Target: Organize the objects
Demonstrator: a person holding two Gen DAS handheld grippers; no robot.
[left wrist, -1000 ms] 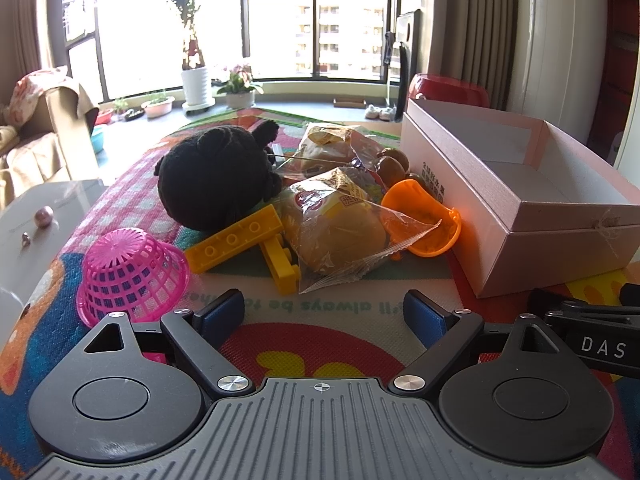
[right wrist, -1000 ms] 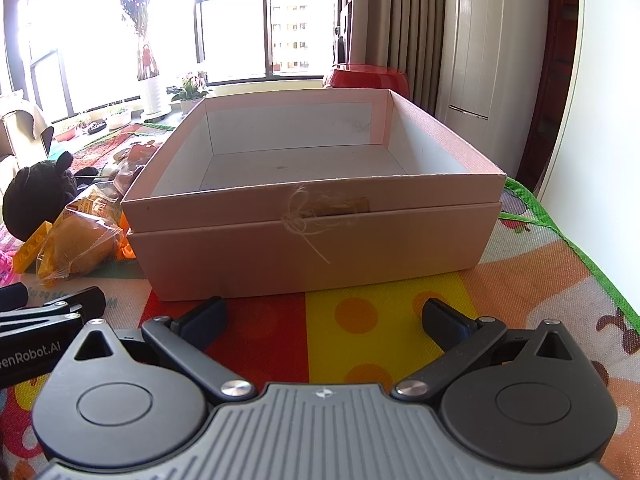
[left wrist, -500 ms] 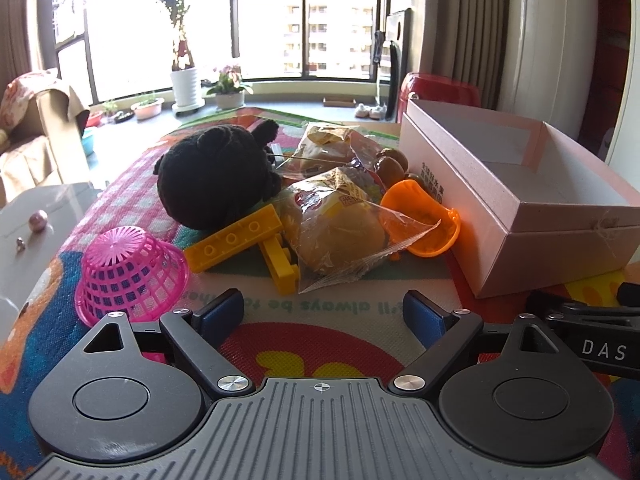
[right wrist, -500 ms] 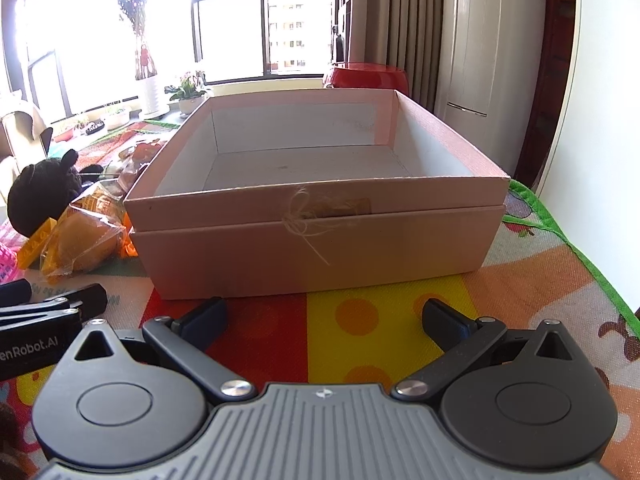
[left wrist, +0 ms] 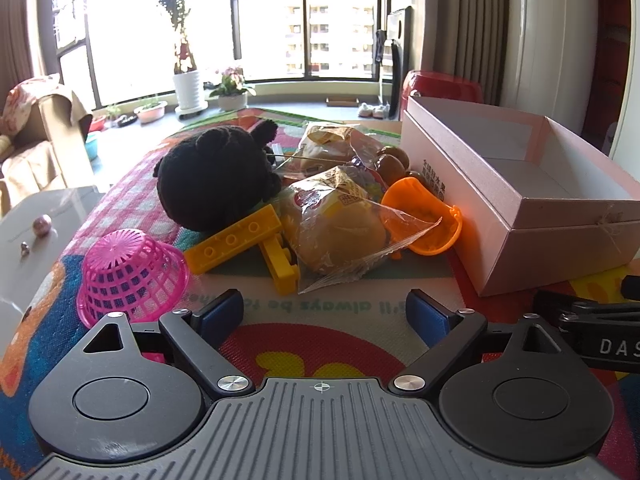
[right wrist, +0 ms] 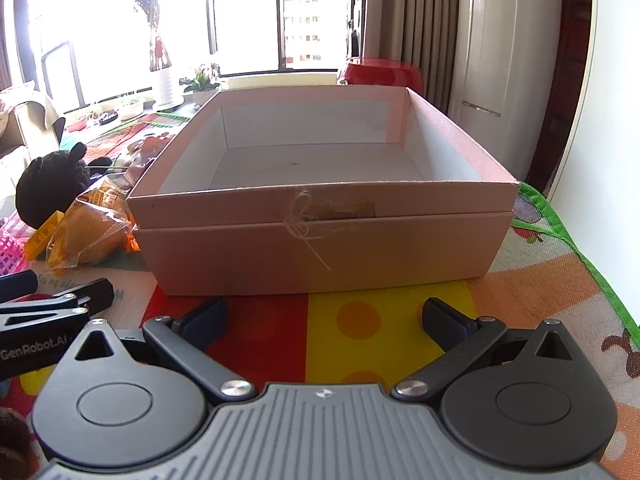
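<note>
Black left hand-held gripper wide apart, empty, right hand-held gripper likewise

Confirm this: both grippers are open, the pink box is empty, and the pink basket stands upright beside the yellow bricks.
Not quite. The pink basket lies upside down, base up and rim on the mat, as the left wrist view shows. The rest holds: the left gripper and right gripper are open, the pink box is empty, and the yellow bricks are beside the basket.

Black gripper, blue fingertip pads, silver screws
</note>
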